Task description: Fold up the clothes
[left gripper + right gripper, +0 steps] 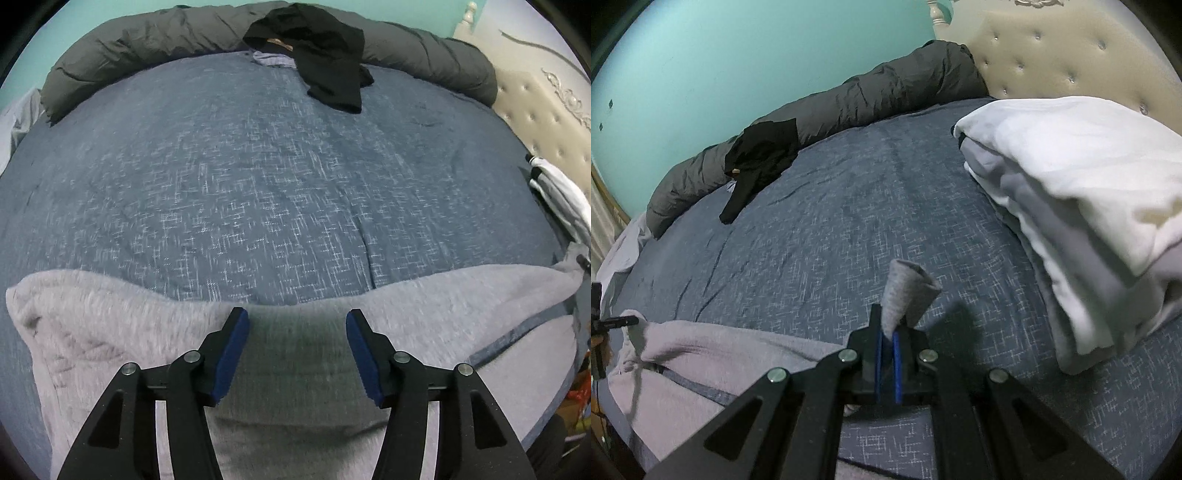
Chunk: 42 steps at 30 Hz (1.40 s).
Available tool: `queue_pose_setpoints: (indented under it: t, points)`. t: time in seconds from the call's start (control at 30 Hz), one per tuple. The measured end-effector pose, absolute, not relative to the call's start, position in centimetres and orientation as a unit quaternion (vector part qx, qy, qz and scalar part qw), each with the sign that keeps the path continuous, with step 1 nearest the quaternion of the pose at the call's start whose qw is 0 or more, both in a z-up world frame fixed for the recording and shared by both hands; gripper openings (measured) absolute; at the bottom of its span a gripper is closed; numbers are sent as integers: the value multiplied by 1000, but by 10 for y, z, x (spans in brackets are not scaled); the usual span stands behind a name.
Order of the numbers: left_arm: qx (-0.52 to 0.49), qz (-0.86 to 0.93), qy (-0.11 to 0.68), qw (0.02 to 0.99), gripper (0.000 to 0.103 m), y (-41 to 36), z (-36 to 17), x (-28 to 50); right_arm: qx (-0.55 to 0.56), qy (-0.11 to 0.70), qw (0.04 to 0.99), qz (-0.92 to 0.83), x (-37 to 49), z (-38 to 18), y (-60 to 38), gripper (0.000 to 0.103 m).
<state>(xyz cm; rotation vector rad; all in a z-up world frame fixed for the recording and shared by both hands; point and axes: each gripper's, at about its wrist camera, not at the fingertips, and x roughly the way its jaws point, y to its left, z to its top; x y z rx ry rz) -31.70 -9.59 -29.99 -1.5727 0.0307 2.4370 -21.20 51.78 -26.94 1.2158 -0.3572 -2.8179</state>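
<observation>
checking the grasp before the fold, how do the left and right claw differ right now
The left claw is wide open, hovering over the grey garment and gripping nothing; the right claw is shut, pinching a corner of it, which sticks up past the tips. Both have black arms with blue pads and point across the blue bedspread.

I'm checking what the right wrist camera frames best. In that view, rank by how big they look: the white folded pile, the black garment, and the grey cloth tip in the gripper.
1. White folded pile, though nearness to the camera inflates it.
2. Black garment, farther off.
3. Grey cloth tip, pinched by the right gripper.
</observation>
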Motion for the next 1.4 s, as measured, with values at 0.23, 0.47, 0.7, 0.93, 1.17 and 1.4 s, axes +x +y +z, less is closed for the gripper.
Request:
queue_pose_setpoints:
  t: [0.23, 0.47, 0.7, 0.93, 1.17, 1.4]
  points:
    - [-557, 817, 33, 141, 61, -79, -330, -326, 400, -114, 32, -909, -215, -275, 514, 4]
    - [-559, 810, 65, 164, 4, -63, -342, -314, 394, -114, 33, -911, -215, -272, 514, 4]
    - [-500, 851, 64, 149, 2, -73, -299, -310, 360, -126, 15, -924, -220, -250, 526, 4]
    - [-453, 886, 10, 94, 0, -111, -245, -334, 298, -142, 13, -944, -235, -211, 536, 4]
    - [-491, 861, 14, 134, 1, -96, -263, -339, 314, -135, 18, -940, -250, -216, 523, 4]
    - [-524, 831, 58, 175, 57, -57, -307, -333, 338, -135, 19, -931, -244, -239, 524, 4]
